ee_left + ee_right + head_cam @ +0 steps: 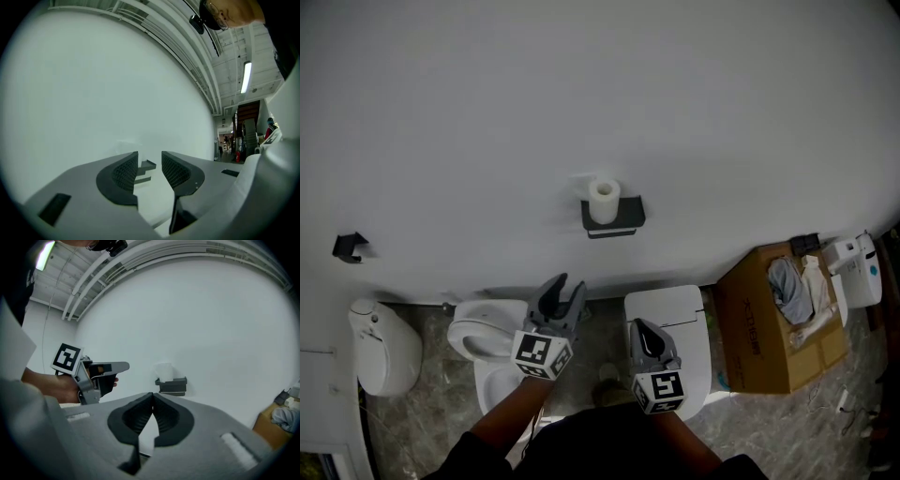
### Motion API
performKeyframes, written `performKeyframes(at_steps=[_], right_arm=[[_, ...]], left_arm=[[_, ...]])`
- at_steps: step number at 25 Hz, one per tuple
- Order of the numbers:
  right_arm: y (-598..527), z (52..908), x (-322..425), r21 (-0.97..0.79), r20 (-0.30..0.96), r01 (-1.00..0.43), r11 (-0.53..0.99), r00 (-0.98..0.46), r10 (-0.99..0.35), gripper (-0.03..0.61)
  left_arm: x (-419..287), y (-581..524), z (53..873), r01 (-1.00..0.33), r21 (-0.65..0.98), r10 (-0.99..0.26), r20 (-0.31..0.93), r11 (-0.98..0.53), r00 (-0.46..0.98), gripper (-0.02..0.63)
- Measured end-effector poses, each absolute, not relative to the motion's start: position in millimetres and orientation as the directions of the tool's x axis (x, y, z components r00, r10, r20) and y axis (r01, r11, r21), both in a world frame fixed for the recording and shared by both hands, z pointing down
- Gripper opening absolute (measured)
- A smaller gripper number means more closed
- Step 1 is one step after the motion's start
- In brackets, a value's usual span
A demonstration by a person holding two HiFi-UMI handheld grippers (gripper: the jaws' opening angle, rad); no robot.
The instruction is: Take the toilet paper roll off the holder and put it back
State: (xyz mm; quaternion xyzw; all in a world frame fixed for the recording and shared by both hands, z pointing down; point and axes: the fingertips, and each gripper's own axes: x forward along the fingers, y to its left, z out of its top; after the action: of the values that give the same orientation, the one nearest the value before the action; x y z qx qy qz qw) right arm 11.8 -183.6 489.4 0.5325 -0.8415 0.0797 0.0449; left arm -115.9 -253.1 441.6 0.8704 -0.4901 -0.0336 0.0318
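Observation:
A white toilet paper roll (603,199) stands upright on a dark wall-mounted holder (614,220) on the white wall. In the right gripper view the roll (164,370) and holder (172,385) lie ahead, just right of centre. My left gripper (567,281) is well below the holder and slightly left of it, open with nothing between its jaws. In its own view the left gripper (150,161) frames part of the holder (146,165) in the gap. My right gripper (639,328) is lower, shut and empty, its tips touching (152,397). The left gripper (123,366) shows at that view's left.
Below the wall stand a white toilet (487,337), a second white toilet with a closed lid (670,319) and a white fixture (384,352) at far left. A cardboard box (769,328) holding cloth sits at right. A small black bracket (349,247) is on the wall.

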Motion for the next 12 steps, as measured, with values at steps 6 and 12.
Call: performKeyframes(at_steps=[6, 12], right_arm=[[-217, 490, 11, -0.096, 0.165, -0.894, 0.438, -0.449, -0.878, -0.002], [-239, 494, 16, -0.119, 0.159, -0.891, 0.438, -0.453, -0.877, -0.002]], left_arm=[[-90, -326, 436, -0.809, 0.173, -0.819, 0.024, -0.562, 0.574, 0.24], [-71, -393, 445, -0.823, 0.162, -0.826, 0.066, -0.545, 0.56, 0.289]])
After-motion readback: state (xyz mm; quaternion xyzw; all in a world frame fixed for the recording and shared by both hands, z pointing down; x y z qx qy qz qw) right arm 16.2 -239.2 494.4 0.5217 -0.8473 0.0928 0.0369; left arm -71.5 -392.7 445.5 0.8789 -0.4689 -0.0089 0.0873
